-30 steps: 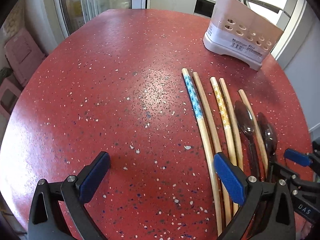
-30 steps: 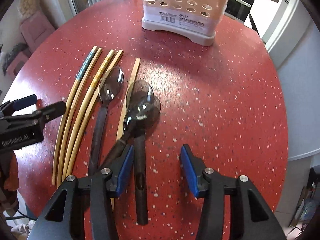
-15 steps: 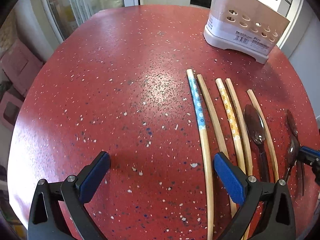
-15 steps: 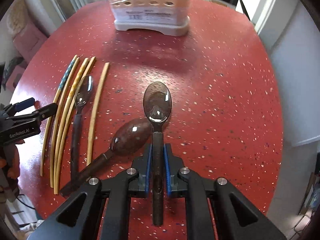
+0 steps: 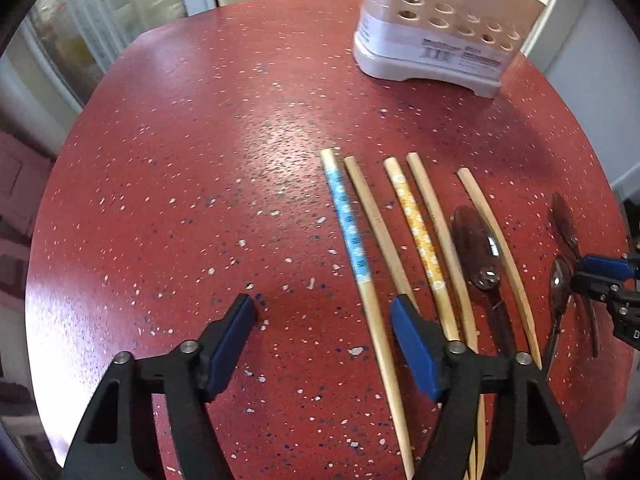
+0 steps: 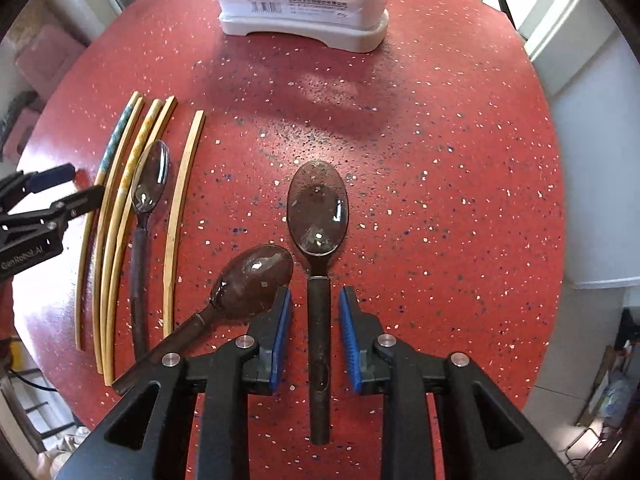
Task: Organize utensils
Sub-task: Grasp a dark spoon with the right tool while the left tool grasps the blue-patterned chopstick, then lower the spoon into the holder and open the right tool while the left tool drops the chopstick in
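On the red worktop (image 6: 440, 140), the right gripper (image 6: 314, 312) has just spread, a spoon (image 6: 318, 240) lying loose between its pads; the left gripper (image 5: 322, 344) hangs spread, narrowing, beside the chopsticks (image 5: 352, 240).

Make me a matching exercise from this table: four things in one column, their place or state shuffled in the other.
Column one:
1. utensil holder
2. blue-patterned chopstick
3. orange-patterned chopstick
4. right gripper

Column two:
A. between two plain chopsticks
B. open, astride a spoon handle
C. far end of the table
D. outer edge of the chopstick row

Pairs: 1-C, 2-D, 3-A, 4-B.
The right gripper's jaws have just been opening; the handle lies between them, untouched.
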`<state>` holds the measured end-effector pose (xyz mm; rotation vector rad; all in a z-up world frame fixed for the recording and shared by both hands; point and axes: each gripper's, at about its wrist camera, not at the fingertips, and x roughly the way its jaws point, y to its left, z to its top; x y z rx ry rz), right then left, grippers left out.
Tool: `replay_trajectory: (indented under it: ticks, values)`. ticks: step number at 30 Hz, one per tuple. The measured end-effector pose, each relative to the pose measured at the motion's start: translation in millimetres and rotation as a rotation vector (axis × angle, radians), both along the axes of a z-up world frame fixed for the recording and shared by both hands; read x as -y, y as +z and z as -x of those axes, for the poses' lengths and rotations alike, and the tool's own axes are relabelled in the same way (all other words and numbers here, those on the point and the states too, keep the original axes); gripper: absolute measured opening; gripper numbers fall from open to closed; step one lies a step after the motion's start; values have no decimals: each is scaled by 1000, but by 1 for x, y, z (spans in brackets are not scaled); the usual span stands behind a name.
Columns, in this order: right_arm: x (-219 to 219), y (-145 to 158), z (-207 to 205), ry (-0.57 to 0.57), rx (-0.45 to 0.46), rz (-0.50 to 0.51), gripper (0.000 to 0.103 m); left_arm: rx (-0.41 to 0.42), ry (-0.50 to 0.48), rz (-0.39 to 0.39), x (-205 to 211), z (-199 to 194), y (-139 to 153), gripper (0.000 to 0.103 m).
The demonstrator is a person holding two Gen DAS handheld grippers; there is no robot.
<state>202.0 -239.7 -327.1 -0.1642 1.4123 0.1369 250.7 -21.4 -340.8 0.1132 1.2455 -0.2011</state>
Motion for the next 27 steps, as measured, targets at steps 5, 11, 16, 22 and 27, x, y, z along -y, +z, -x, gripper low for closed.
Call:
replay_trajectory:
  ticks: [5,11,16,22,27]
  values:
    - [-3,-1,0,3,4,0,13,-25,-74,-8,19,-3,2,71]
    - [10,2,6,-2,22,-45,13,-2,-154,-37,46,1,4,36]
    - [25,21,16,-6,110,-138,13,82,-85,60,38,21,14,36]
    - [37,49,28,-16,226,-259,13,224,3,201,17,51,50,36]
    - [41,76,28,-13,321,-318,13,355,29,272,7,60,89,36]
